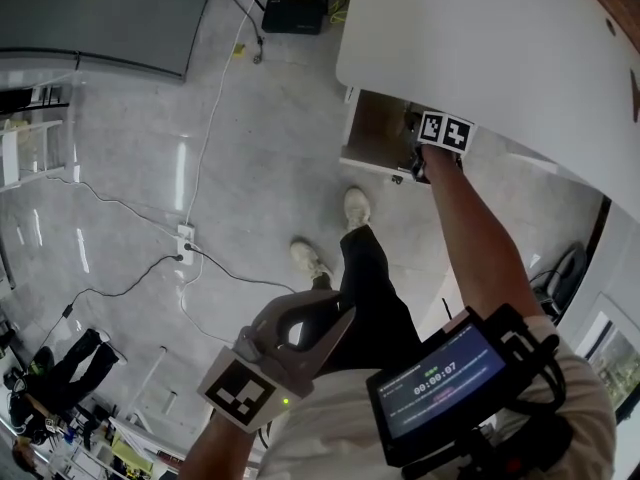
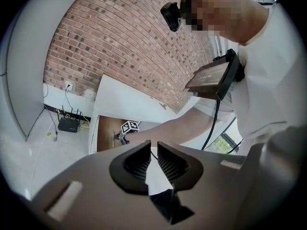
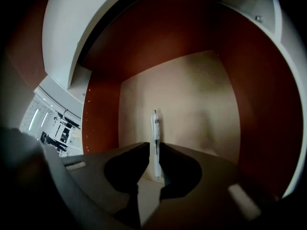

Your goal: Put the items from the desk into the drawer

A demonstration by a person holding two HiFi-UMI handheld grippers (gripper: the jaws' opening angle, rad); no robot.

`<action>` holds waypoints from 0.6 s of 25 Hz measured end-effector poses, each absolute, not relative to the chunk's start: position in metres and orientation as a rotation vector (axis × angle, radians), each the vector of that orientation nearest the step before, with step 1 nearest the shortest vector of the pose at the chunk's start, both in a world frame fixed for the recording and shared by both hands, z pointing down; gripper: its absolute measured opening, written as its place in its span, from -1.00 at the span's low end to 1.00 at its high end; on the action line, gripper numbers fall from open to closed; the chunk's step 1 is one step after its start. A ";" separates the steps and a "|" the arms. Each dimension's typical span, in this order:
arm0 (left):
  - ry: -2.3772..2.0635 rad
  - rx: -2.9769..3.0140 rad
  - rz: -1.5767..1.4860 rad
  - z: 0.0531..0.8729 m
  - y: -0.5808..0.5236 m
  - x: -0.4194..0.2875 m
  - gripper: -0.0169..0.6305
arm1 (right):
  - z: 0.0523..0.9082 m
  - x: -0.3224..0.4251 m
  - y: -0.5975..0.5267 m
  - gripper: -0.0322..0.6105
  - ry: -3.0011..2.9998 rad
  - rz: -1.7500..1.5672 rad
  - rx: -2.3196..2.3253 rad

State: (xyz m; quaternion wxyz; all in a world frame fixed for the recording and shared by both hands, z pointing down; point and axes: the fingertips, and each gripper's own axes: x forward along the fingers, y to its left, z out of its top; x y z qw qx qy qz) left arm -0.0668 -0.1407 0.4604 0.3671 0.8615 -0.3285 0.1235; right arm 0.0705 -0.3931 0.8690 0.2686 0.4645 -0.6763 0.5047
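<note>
One clear plastic pen (image 3: 155, 128) sat clamped in right gripper (image 3: 153, 145), deep inside brown wooden drawer (image 3: 192, 104) for drop-off; left gripper (image 2: 154, 143) idled ajar, empty.

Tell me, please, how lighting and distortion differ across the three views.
Head view: even light, glare streaks on the floor. Left gripper view: bright, the fisheye bows the brick wall. Right gripper view: dim inside the drawer, corners black, yet the pen reads clearly.
</note>
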 end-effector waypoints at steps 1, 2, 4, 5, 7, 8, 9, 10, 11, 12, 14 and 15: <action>-0.842 2.215 0.316 0.459 -0.141 -0.066 -0.80 | 0.866 0.071 -0.392 -0.72 -1.827 1.349 1.245; -0.840 2.218 0.313 0.456 -0.140 -0.065 -0.80 | 0.862 0.072 -0.391 -0.72 -1.832 1.334 1.235; -0.836 2.233 0.306 0.448 -0.137 -0.064 -0.80 | 0.851 0.072 -0.387 -0.72 -1.843 1.291 1.213; -0.834 2.241 0.305 0.446 -0.136 -0.063 -0.80 | 0.847 0.073 -0.386 -0.72 -1.848 1.272 1.204; -0.831 2.253 0.307 0.445 -0.132 -0.063 -0.80 | 0.841 0.073 -0.384 -0.72 -1.857 1.243 1.194; -0.829 2.259 0.306 0.444 -0.129 -0.062 -0.80 | 0.836 0.073 -0.382 -0.72 -1.862 1.230 1.191; -0.828 2.266 0.303 0.441 -0.126 -0.062 -0.80 | 0.831 0.074 -0.379 -0.72 -1.867 1.217 1.189; -0.825 2.275 0.298 0.437 -0.122 -0.061 -0.80 | 0.824 0.075 -0.375 -0.72 -1.874 1.203 1.188; -0.821 2.286 0.290 0.432 -0.119 -0.061 -0.80 | 0.816 0.076 -0.371 -0.72 -1.880 1.190 1.188; -0.815 2.296 0.284 0.427 -0.114 -0.061 -0.80 | 0.808 0.076 -0.366 -0.72 -1.884 1.178 1.185; -0.804 2.313 0.275 0.420 -0.105 -0.060 -0.80 | 0.794 0.076 -0.352 -0.72 -1.895 1.152 1.172; -0.801 2.322 0.269 0.416 -0.100 -0.060 -0.80 | 0.786 0.077 -0.344 -0.72 -1.902 1.142 1.165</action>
